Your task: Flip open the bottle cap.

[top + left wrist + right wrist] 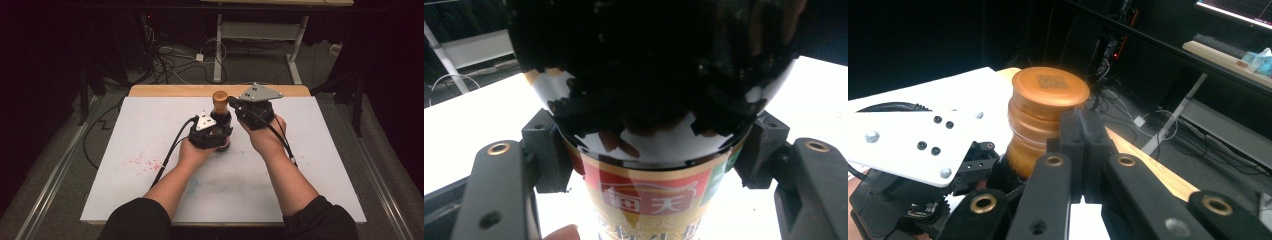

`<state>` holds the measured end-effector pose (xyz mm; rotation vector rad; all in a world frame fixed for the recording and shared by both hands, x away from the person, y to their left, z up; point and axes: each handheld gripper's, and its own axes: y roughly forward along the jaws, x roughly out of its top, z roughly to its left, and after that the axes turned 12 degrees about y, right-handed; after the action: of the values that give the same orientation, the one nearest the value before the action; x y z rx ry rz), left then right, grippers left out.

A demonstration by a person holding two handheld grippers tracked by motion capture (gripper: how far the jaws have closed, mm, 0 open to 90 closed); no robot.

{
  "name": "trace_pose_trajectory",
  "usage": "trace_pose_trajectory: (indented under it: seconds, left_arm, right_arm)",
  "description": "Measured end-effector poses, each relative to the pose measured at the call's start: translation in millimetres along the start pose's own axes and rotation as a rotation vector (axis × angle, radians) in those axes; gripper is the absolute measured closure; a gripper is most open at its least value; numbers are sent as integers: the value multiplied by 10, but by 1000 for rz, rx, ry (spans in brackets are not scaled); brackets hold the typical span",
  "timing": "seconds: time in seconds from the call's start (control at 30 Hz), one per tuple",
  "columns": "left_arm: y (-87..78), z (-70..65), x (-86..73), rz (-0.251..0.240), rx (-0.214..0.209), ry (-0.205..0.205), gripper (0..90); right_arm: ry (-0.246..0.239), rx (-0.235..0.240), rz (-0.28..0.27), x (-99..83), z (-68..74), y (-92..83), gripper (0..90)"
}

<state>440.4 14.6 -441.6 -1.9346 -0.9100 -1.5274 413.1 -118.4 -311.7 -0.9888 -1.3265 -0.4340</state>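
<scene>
Dark glass bottle (pixel 220 122) stands on the white tabletop (pixel 150 130), left tongs (pixel 649 145) grasping its body; right tongs (pixel 1083 135) clenched empty beside its orange cap (pixel 1048 87).

Dim room, overexposed tabletop, soft blur

This looks like a lab or test room: a white-topped bench (pixel 150 120) with a wooden edge stands amid black surroundings, loose cables (pixel 170 60) sprawl across the grey floor, another height-adjustable desk (pixel 260 30) stands behind, and what may be a monitor (pixel 1238 7) glows nearby.
</scene>
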Motion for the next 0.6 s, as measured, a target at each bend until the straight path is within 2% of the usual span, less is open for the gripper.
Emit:
trace_pose_trajectory:
  seconds: [0.23,0.27,0.3,0.33,0.4,0.43,0.53,0.6]
  left_arm:
    - [-1,-1,-8,-1,-5,11,297]
    - [4,-15,-16,-5,-7,19,296]
    - [6,-34,-27,-7,-14,31,296]
    - [47,-91,-28,-59,13,-28,294]
    - [56,-90,-23,-71,32,-51,292]
    - [6,-30,-23,-6,-6,19,292]
    - [-4,-11,-22,-5,-14,18,290]
    - [-4,-11,-25,-7,-16,16,290]
  right_arm:
    - [7,5,-4,-1,-2,-1,900]
    - [46,55,-107,75,-6,-105,900]
    - [32,60,-128,155,26,-156,900]
    - [-3,44,-131,221,60,-179,900]
    - [11,55,-126,283,51,-186,900]
    - [11,55,-126,283,51,-186,900]
    - [12,40,-112,237,4,-190,900]
    - [33,40,-98,176,-45,-178,900]
